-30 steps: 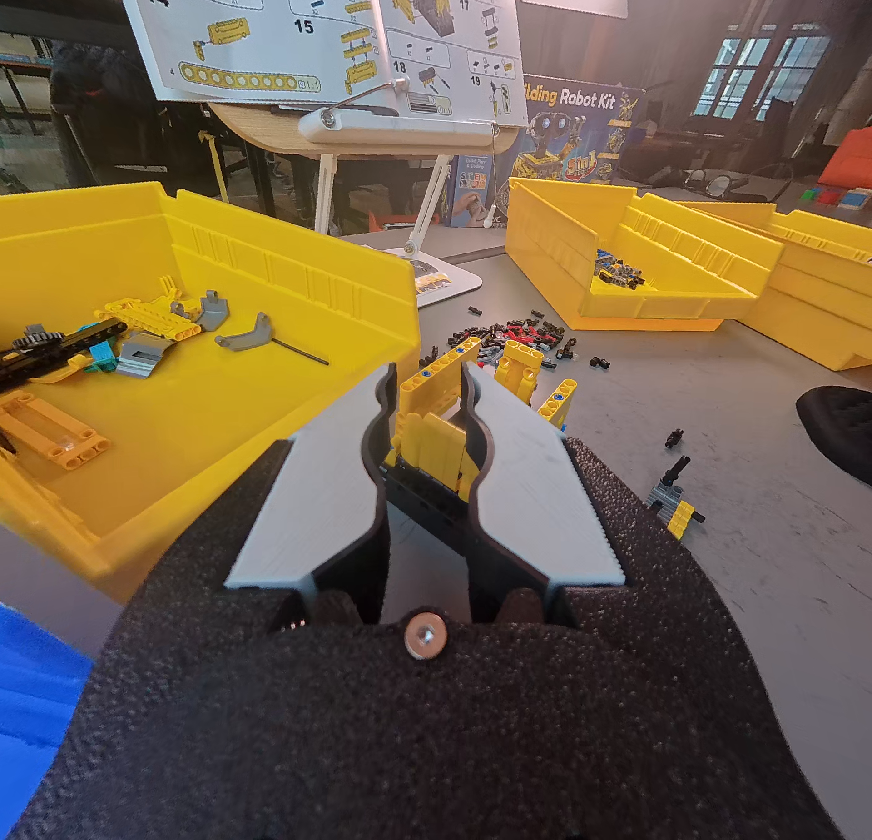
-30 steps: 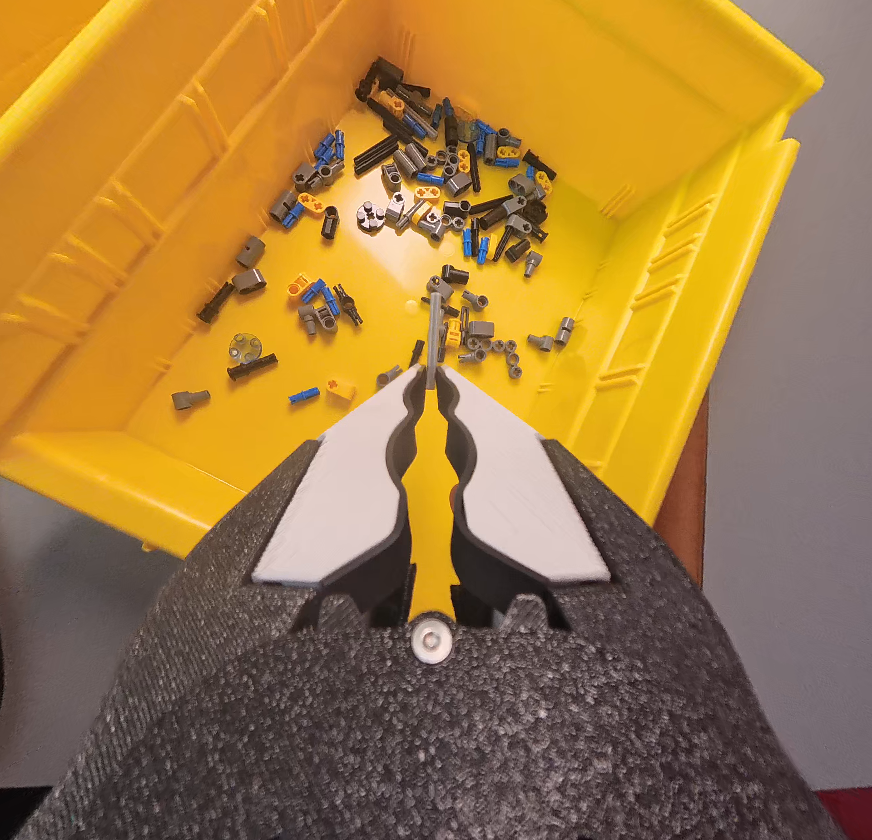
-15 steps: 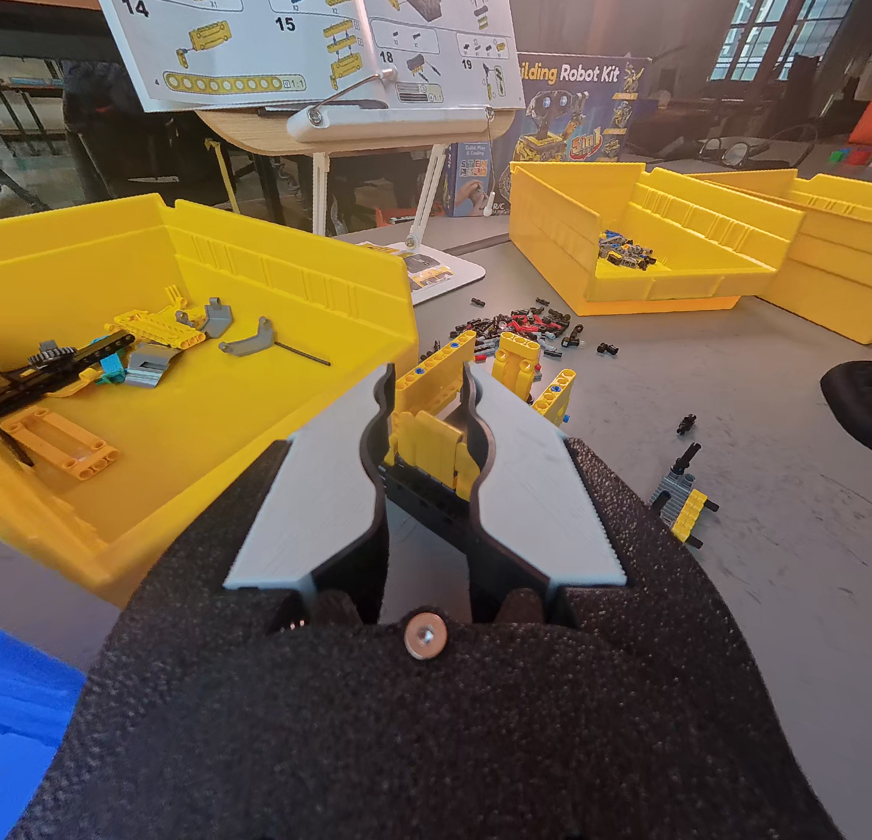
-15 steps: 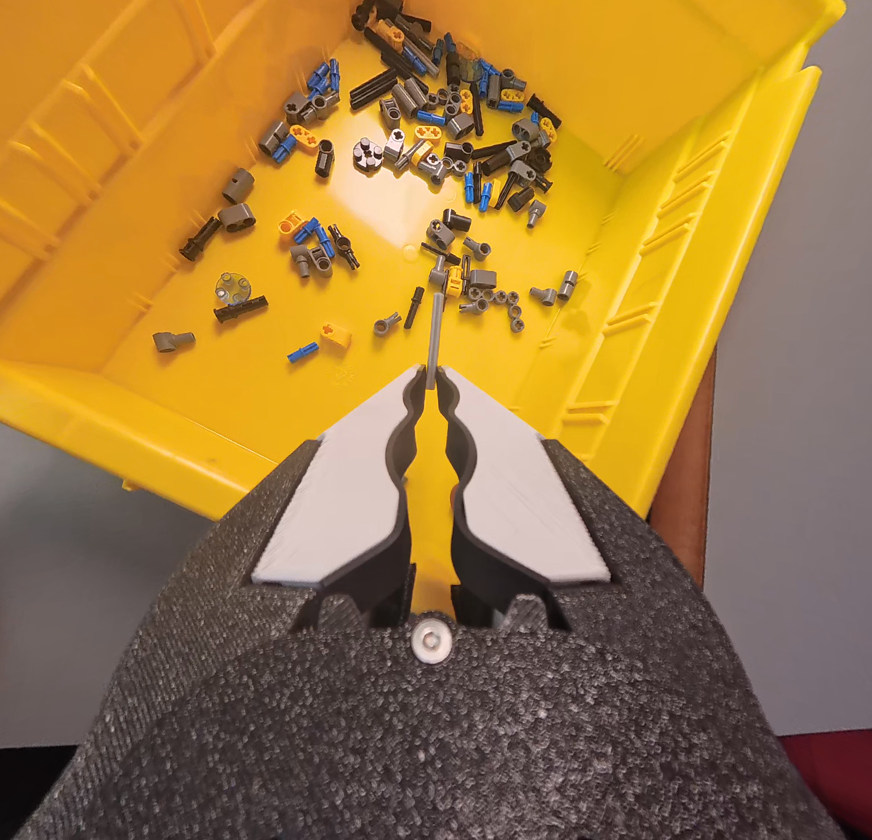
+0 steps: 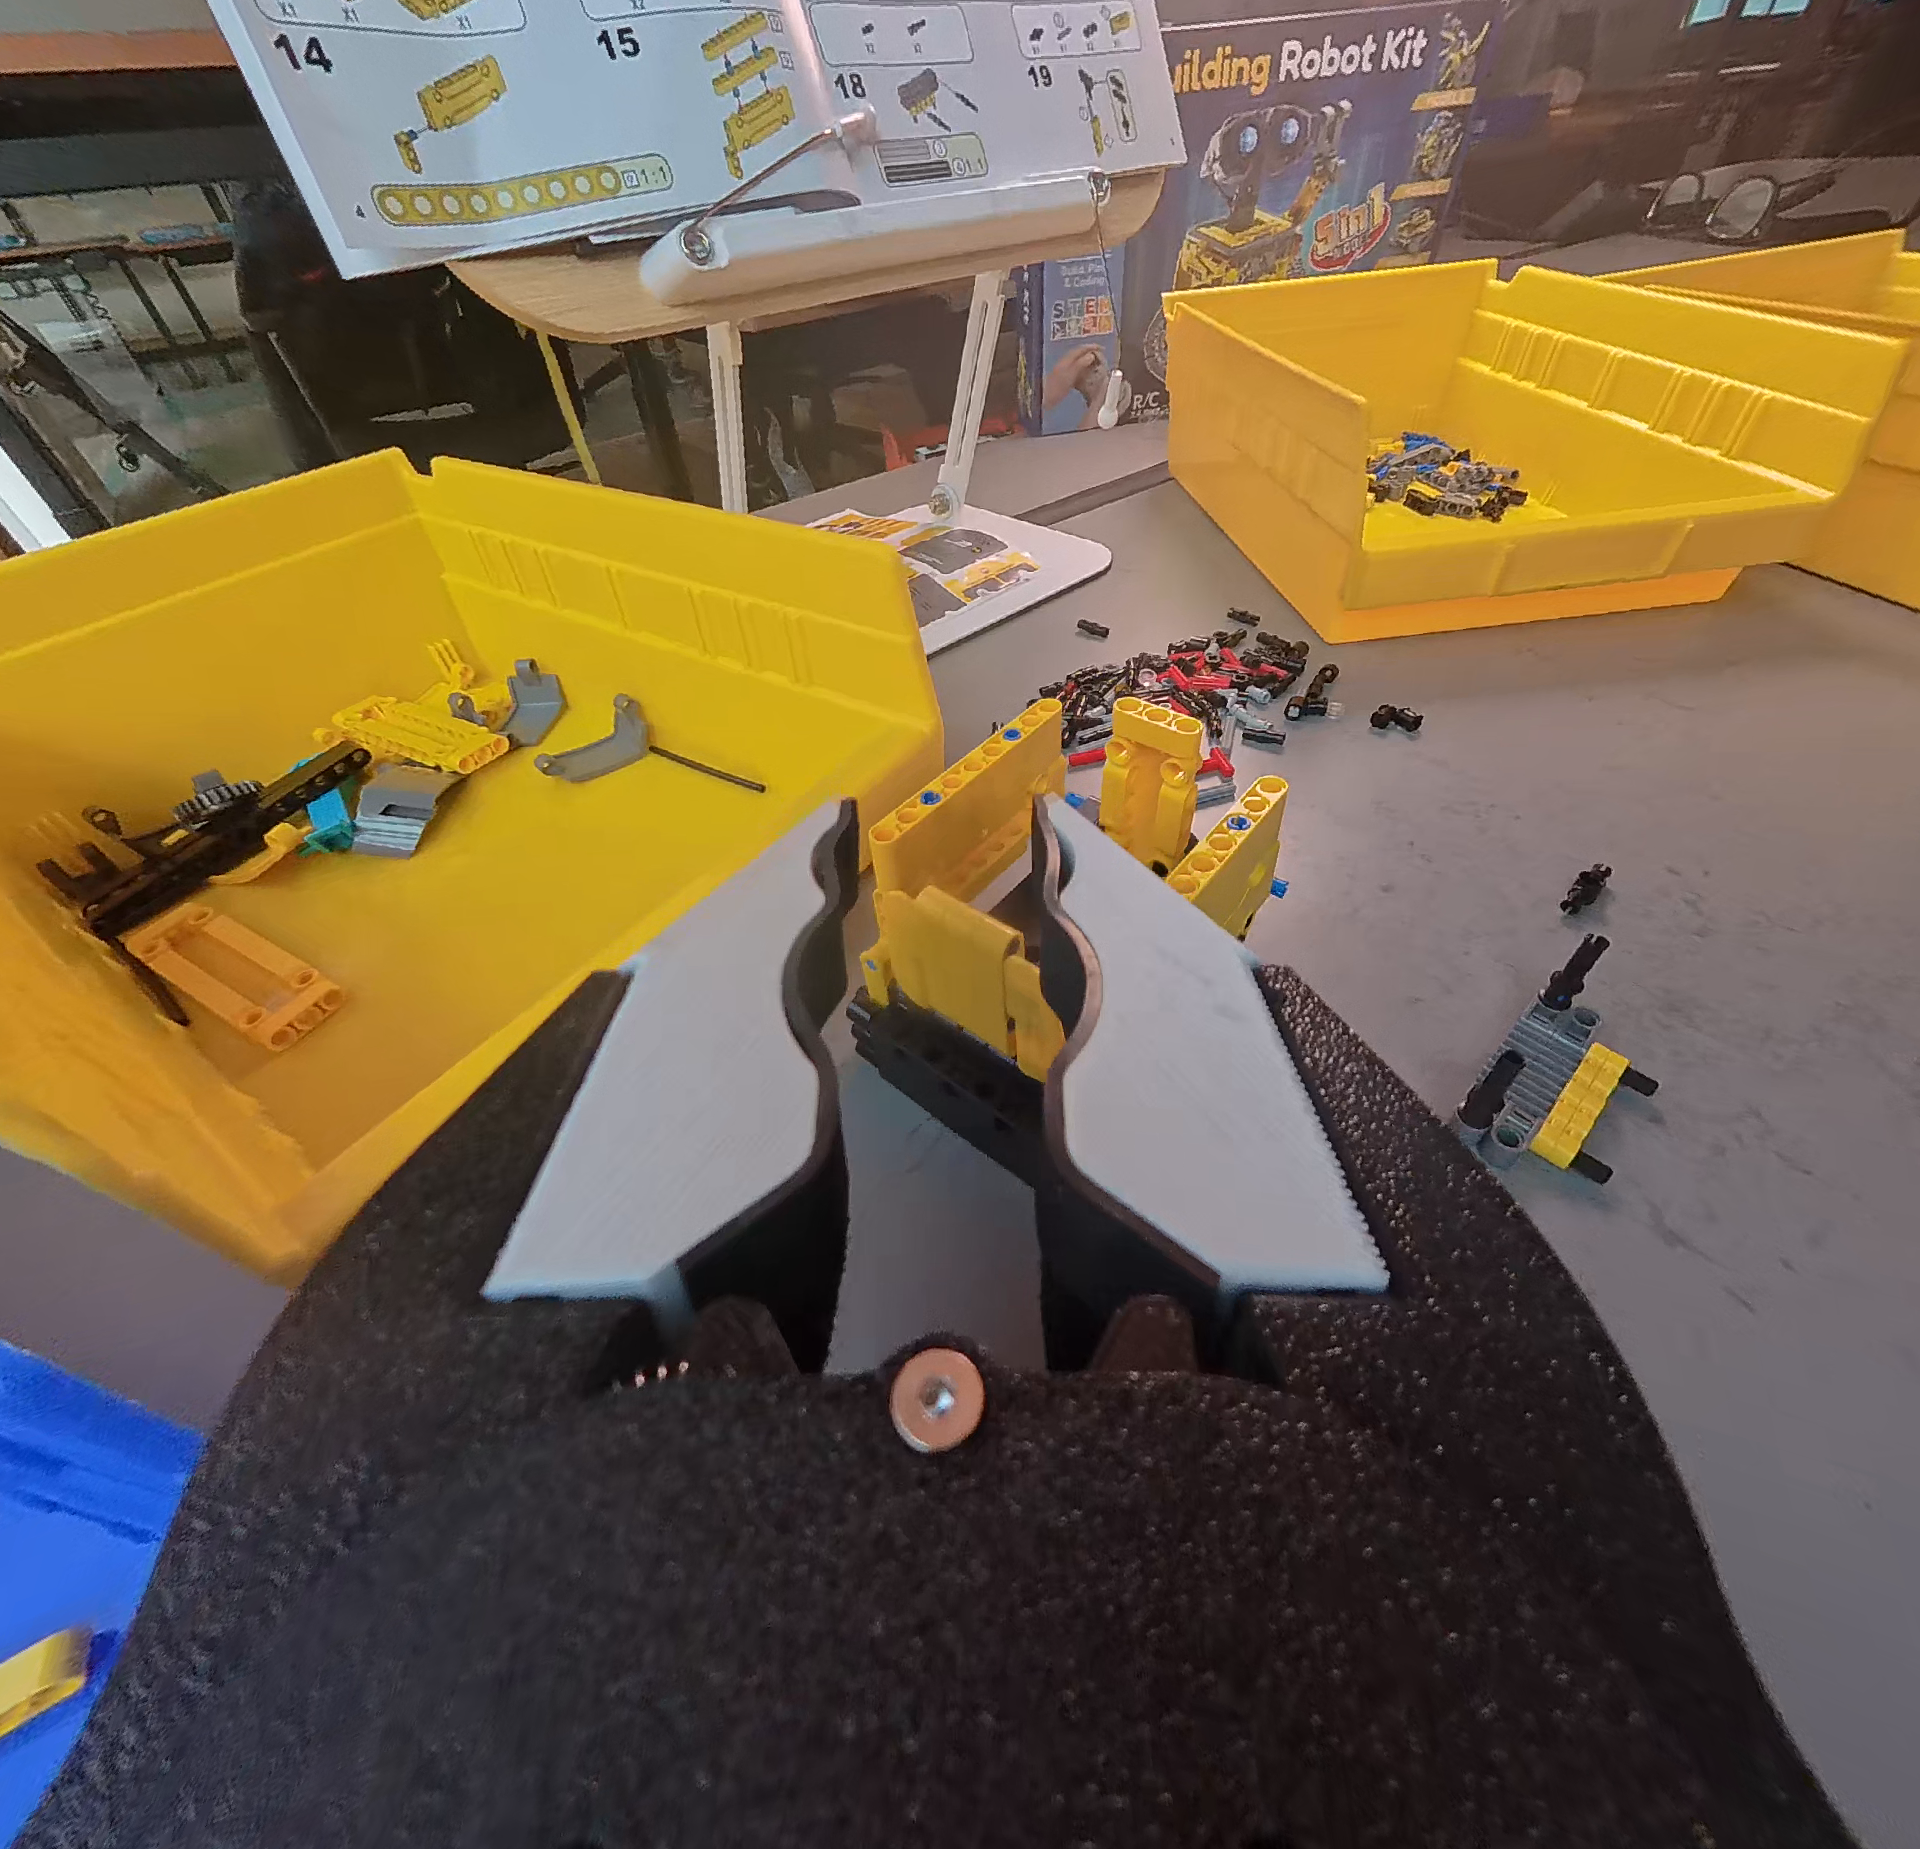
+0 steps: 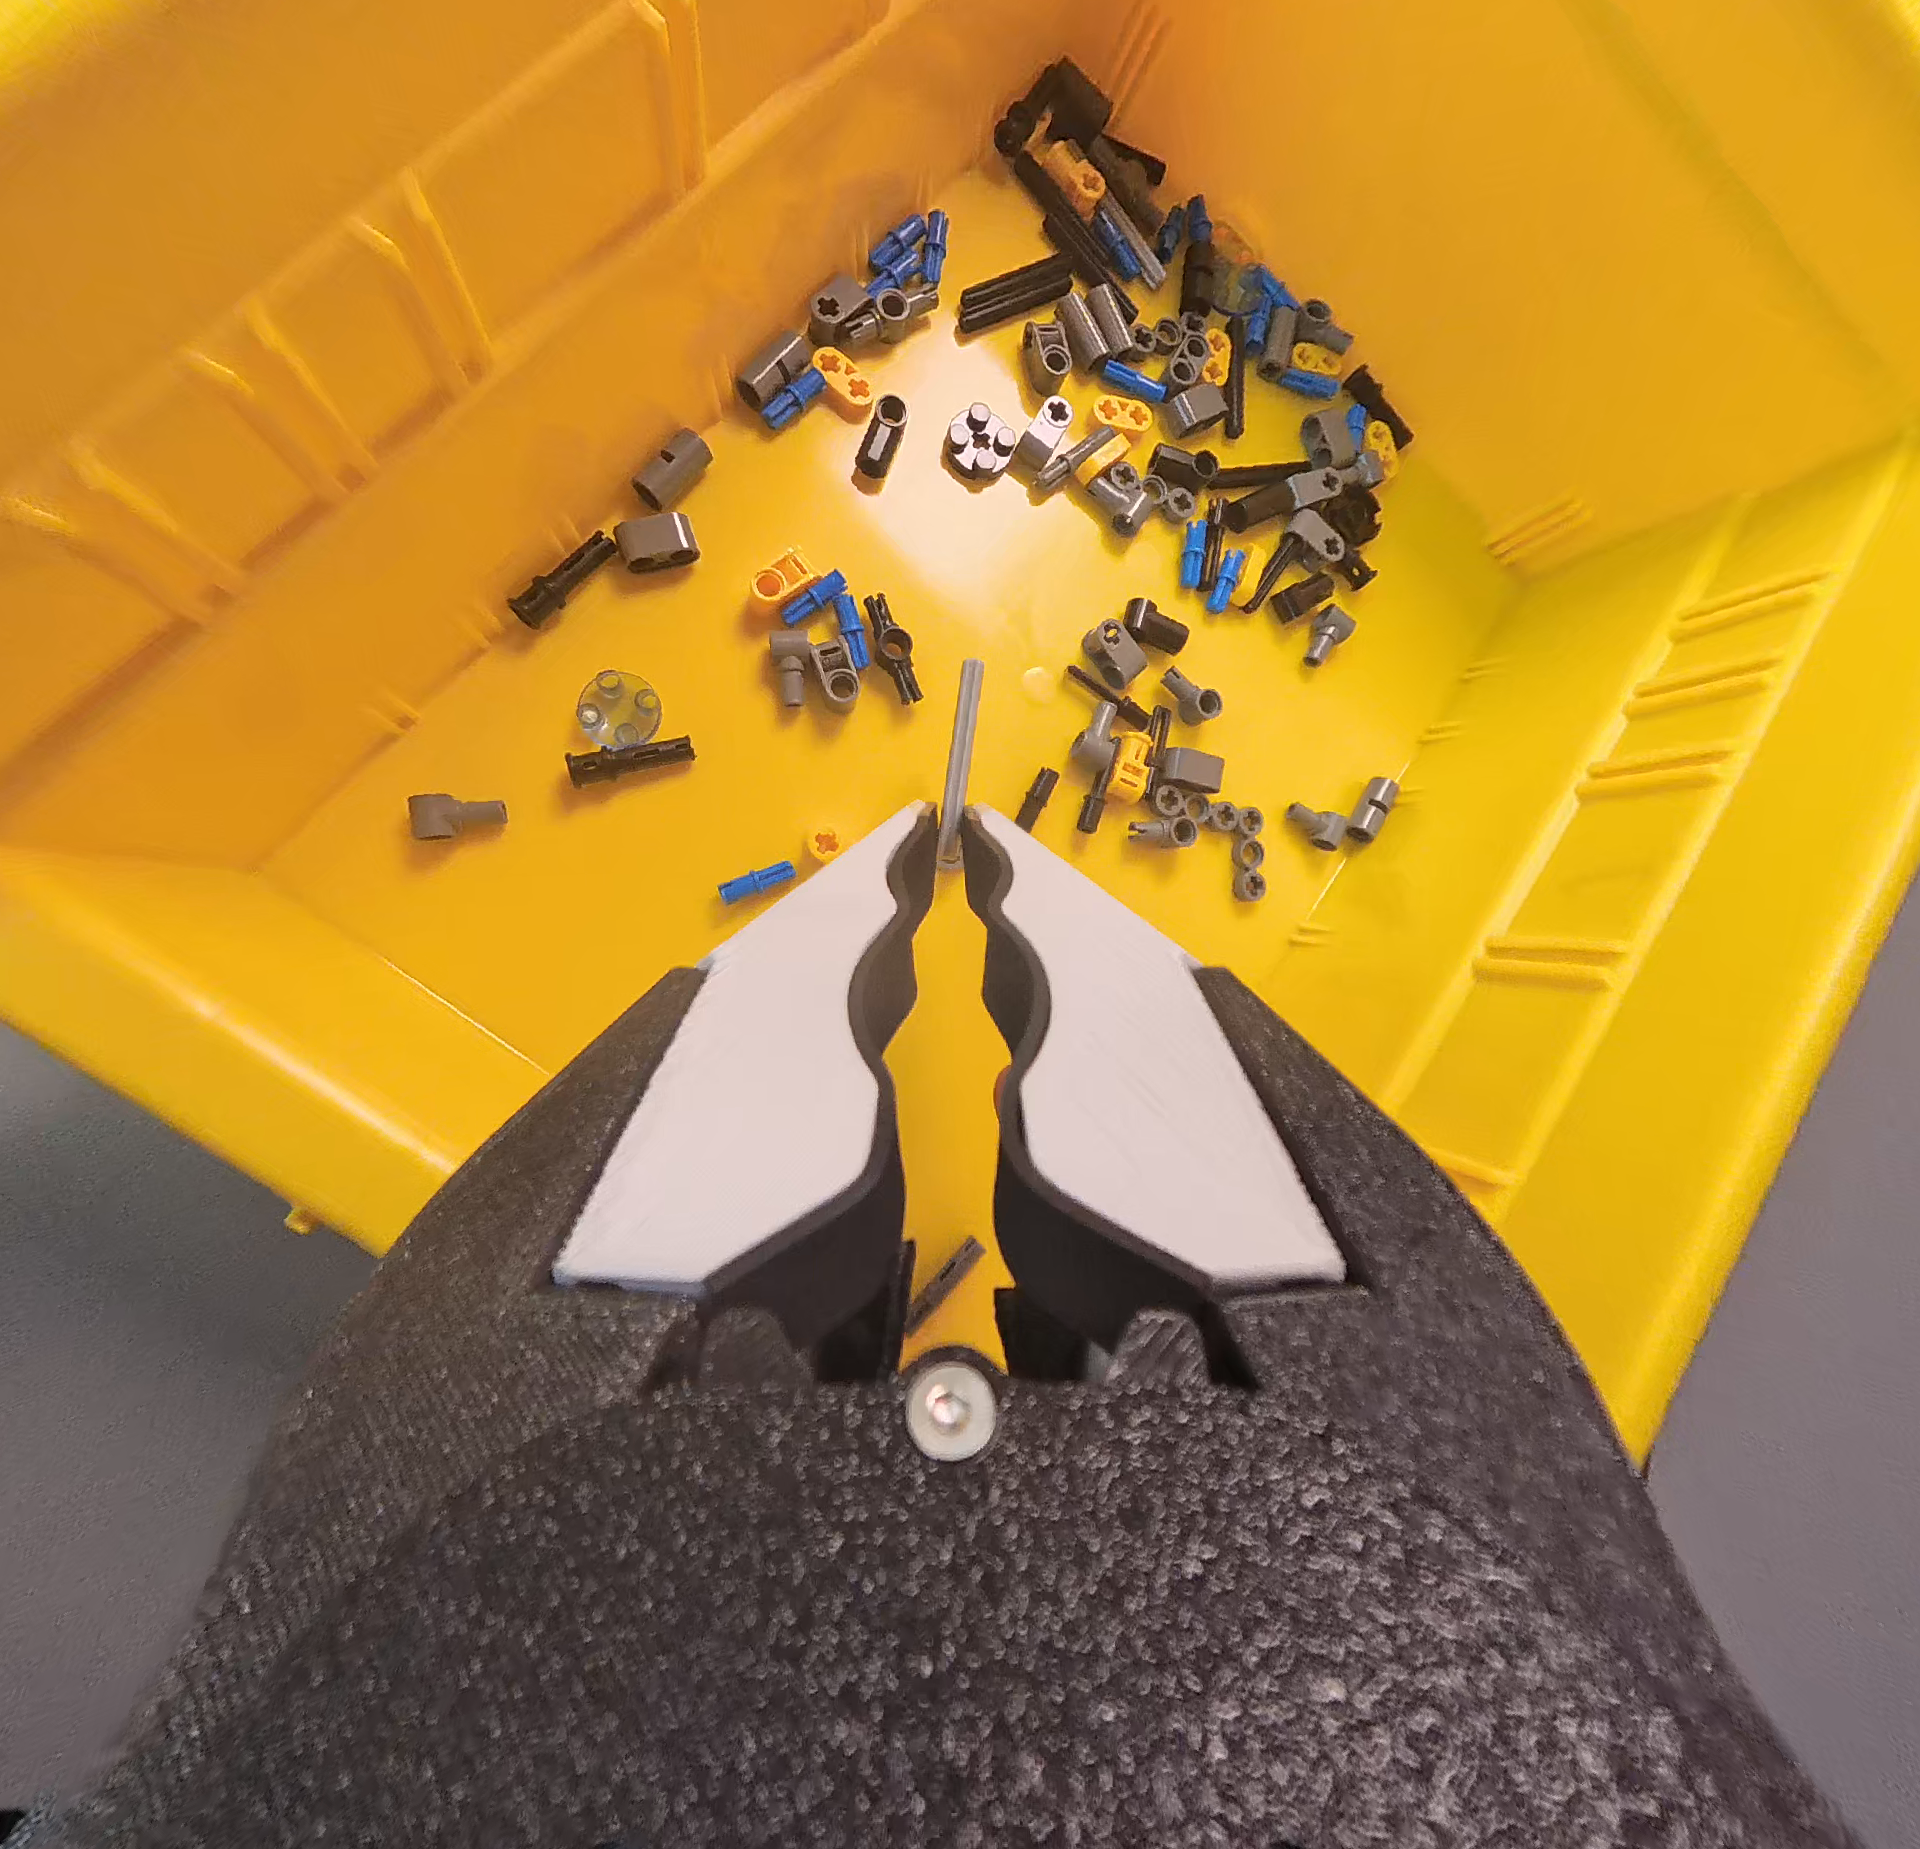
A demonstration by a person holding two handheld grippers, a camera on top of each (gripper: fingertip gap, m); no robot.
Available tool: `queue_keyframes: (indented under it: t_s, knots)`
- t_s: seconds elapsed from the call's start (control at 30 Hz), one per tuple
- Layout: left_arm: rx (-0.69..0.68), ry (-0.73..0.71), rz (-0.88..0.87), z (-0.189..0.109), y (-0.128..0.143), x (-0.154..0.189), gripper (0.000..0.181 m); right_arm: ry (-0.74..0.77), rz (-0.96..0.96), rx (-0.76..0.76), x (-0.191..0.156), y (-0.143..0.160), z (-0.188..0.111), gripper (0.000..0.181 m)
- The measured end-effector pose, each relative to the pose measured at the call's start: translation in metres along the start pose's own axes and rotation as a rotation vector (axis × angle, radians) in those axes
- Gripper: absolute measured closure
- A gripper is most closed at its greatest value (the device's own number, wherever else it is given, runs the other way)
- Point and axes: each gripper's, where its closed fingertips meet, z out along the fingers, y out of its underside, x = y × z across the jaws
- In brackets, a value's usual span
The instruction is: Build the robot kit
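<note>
My left gripper (image 5: pixel 943 833) is shut on a yellow and black brick assembly (image 5: pixel 961 942), holding it over the grey table (image 5: pixel 1558 864). The assembly's long yellow beams (image 5: pixel 971 807) stick out ahead of the fingers. My right gripper (image 6: pixel 943 820) is shut on a thin grey axle rod (image 6: pixel 960 745), which points forward from the fingertips. It hangs above the floor of a yellow bin (image 6: pixel 312 968) strewn with many small grey, black, blue and orange connector pieces (image 6: pixel 1174 417).
A yellow bin (image 5: pixel 644 594) with larger parts stands left of the left gripper. Loose pins (image 5: pixel 1195 667) and a small grey-yellow sub-assembly (image 5: pixel 1553 1072) lie on the table. An instruction sheet on a stand (image 5: pixel 675 85), a kit box (image 5: pixel 1320 168) and more yellow bins (image 5: pixel 1558 428) stand behind. My right fingertips sit around 60 cm from my left ones.
The right gripper has lifted the grey axle off the bin floor and pulled back while the view turned. The left gripper swung slightly, still holding the assembly.
</note>
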Motion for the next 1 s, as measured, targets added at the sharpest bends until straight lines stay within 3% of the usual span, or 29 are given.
queue_keyframes:
  t_s: [0.53,1.0]
  knots:
    - [-0.064,-0.047,0.006,0.007,0.008,-0.001,0.150,-0.062,0.004,0.140,-0.005,-0.021,-0.010,0.166]
    - [-0.058,-0.050,-0.006,0.005,0.008,-0.004,0.150,-0.050,0.004,0.142,0.004,-0.028,-0.011,0.164]
